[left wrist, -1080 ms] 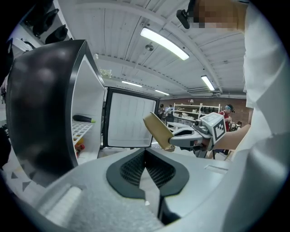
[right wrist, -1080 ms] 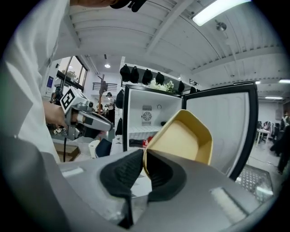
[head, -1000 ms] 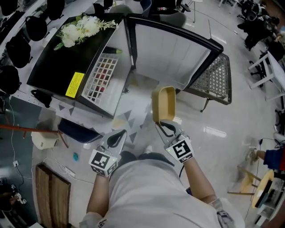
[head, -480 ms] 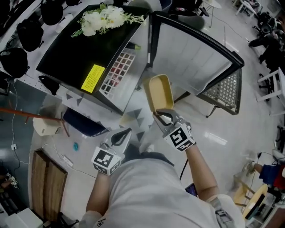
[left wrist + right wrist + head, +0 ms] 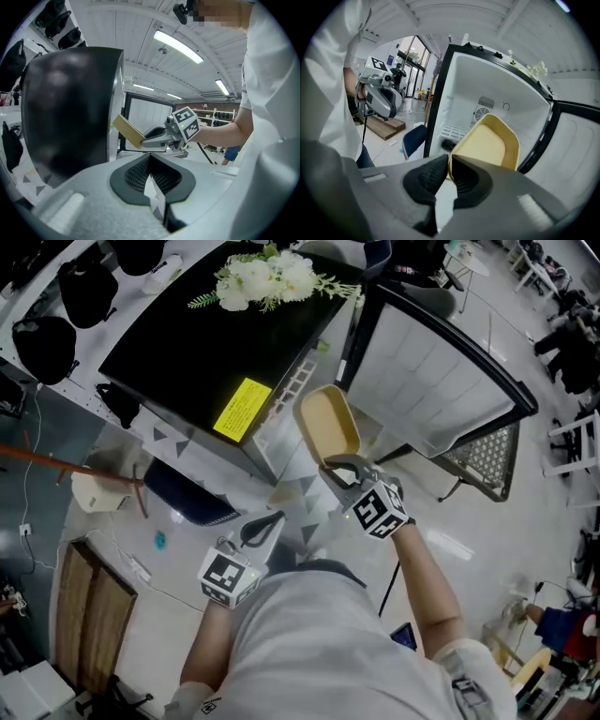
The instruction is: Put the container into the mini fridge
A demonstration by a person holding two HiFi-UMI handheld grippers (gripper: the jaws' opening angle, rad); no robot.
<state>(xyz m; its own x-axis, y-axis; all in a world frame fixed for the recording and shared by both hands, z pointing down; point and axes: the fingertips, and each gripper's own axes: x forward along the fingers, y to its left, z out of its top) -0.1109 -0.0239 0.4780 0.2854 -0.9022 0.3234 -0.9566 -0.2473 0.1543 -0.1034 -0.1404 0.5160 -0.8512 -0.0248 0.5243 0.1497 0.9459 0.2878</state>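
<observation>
Right jaws: the right gripper (image 5: 449,164) is clamped on the near rim of the container (image 5: 487,143), one pad inside the wall and one outside.
Left jaws: the left gripper (image 5: 150,158) is closed on nothing and is held low, beside the person's body.
Container: a shallow tan tray held in the air ahead of the right gripper, tilted, with its long axis running away from the jaws.
Key relation: the mini fridge (image 5: 487,84) cavity lies straight beyond the tray's far end, with the door (image 5: 441,381) swung wide to the right. The tray appears to be at the mouth, not yet inside.
Nearer gripper: the right.
Hidden: from the head view the fridge's black top covers the interior. The wire shelf (image 5: 452,130) shows only in the right gripper view, and a dark item on it cannot be identified.
</observation>
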